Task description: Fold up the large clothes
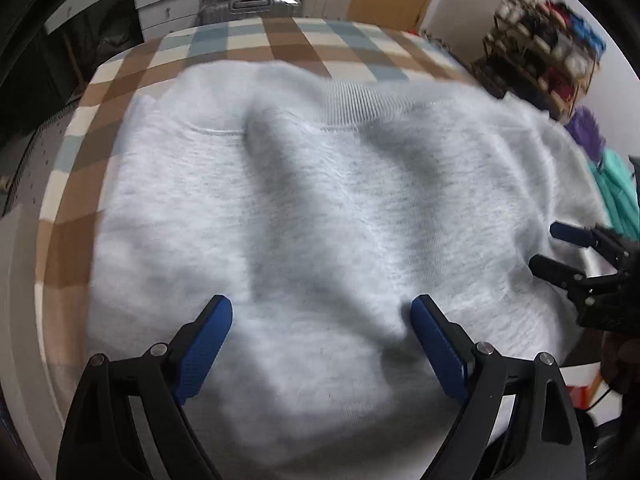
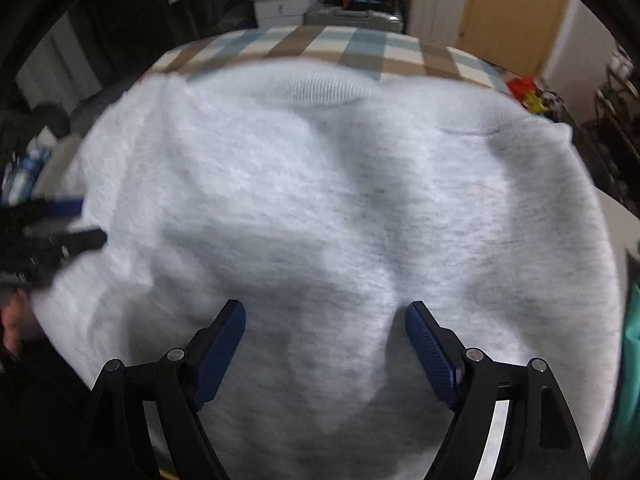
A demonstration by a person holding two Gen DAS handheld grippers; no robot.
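Note:
A light grey sweatshirt (image 1: 320, 200) lies spread on a surface covered with a brown, blue and cream checked cloth (image 1: 256, 44), its ribbed collar (image 1: 360, 100) at the far side. My left gripper (image 1: 322, 308) is open over the near part of the garment, with only loose fabric below its blue pads. In the right wrist view the same sweatshirt (image 2: 340, 208) fills the picture, collar (image 2: 324, 88) far. My right gripper (image 2: 325, 308) is open above it and pinches nothing. Each gripper shows in the other's view: the right (image 1: 548, 248) at the sweatshirt's right edge, the left (image 2: 84, 220) at its left edge, blurred.
A shoe rack (image 1: 540, 52) stands at the far right, with purple (image 1: 586, 128) and teal (image 1: 616, 196) garments beside the surface. White drawers (image 1: 164, 0) and a silver suitcase (image 1: 256, 4) lie beyond the far edge. Red and yellow items (image 2: 528, 92) sit far right.

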